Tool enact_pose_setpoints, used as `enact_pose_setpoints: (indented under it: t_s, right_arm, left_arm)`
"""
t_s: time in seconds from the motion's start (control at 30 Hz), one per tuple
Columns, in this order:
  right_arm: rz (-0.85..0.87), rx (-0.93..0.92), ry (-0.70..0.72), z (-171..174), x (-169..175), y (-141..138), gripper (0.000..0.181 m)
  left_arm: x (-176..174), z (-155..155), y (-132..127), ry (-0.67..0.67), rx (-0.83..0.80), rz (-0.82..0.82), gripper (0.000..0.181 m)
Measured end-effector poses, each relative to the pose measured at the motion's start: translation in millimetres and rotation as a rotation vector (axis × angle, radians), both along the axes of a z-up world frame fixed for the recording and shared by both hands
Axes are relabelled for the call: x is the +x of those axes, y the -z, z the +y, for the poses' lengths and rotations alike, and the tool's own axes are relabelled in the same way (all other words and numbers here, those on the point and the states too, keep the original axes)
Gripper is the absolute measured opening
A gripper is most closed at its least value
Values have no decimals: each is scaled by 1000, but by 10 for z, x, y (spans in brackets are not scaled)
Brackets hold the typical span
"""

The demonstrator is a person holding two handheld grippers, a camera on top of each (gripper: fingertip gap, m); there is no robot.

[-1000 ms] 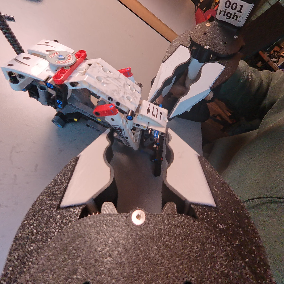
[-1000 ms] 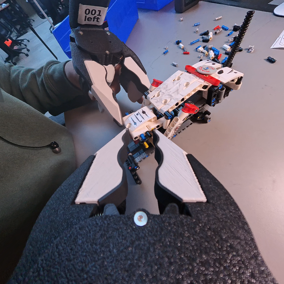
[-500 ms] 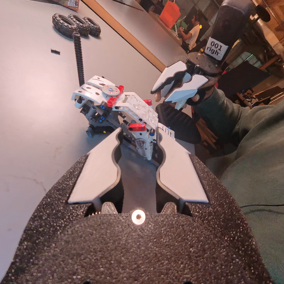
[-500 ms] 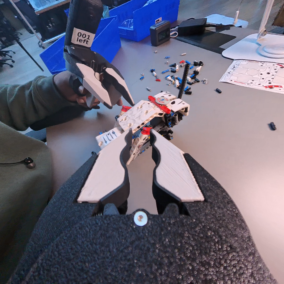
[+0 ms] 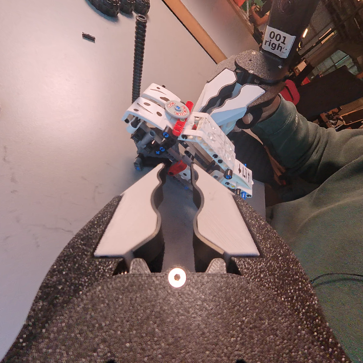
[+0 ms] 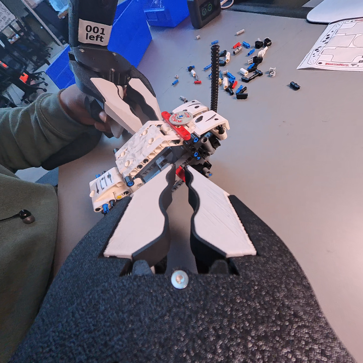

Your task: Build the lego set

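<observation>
- The lego model (image 5: 186,141) is in the middle, between my two grippers. It looks tilted, with its back end down near the grey table (image 5: 59,137) and its white panel end (image 6: 106,184) close to me.
- It is white on top, with a red beam (image 6: 176,125) and a round grey disc (image 6: 180,117) across it, and dark parts underneath.
- My left gripper (image 5: 177,169) has its tips on both sides of a red piece (image 5: 176,167) low on one side of the model. The fingers look nearly together on it, but I cannot tell if they really pinch it.
- My right gripper (image 6: 179,170) is at a red piece (image 6: 179,170) low on the other side. Its fingers are almost together too. I cannot tell if they squeeze.
- I think I am holding or turning the model to get at a spot.
- Next I need a steady hold, so nothing pops off.
- Loose small parts (image 6: 239,64) lie farther back, beside a black ribbed hose (image 6: 215,76) and a printed sheet (image 6: 334,51).
- Blue bins (image 6: 133,35) sit behind.
</observation>
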State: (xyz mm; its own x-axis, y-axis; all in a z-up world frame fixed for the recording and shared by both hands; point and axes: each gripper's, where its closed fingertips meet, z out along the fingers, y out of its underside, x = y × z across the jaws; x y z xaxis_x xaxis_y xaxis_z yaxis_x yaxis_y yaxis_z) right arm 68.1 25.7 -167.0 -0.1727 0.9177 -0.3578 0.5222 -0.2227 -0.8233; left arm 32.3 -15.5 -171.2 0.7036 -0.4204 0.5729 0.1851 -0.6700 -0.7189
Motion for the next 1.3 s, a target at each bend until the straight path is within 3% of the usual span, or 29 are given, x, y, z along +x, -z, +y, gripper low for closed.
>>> enact_pose_setpoints:
  t_s: [0.53,0.7,0.83,0.97,1.13,1.3]
  right_arm:
    - [-9,25,26,13,-4,32,11]
    - [60,55,9,-21,76,-132,21]
    - [122,205,-136,-242,389,-257,22]
    - [43,474,-287,-545,634,-27,21]
    - [60,561,-307,-804,548,45,14]
    - [80,590,-252,-922,405,37,5]
  left_arm:
    - [-28,-2,27,-12,9,55,26]
    - [-40,-78,-167,-14,82,40,36]
    - [-5,-300,-168,35,109,76,43]
    - [206,-518,-56,172,105,122,42]
    - [440,-650,54,306,81,185,34]
    - [349,-608,125,266,80,263,33]
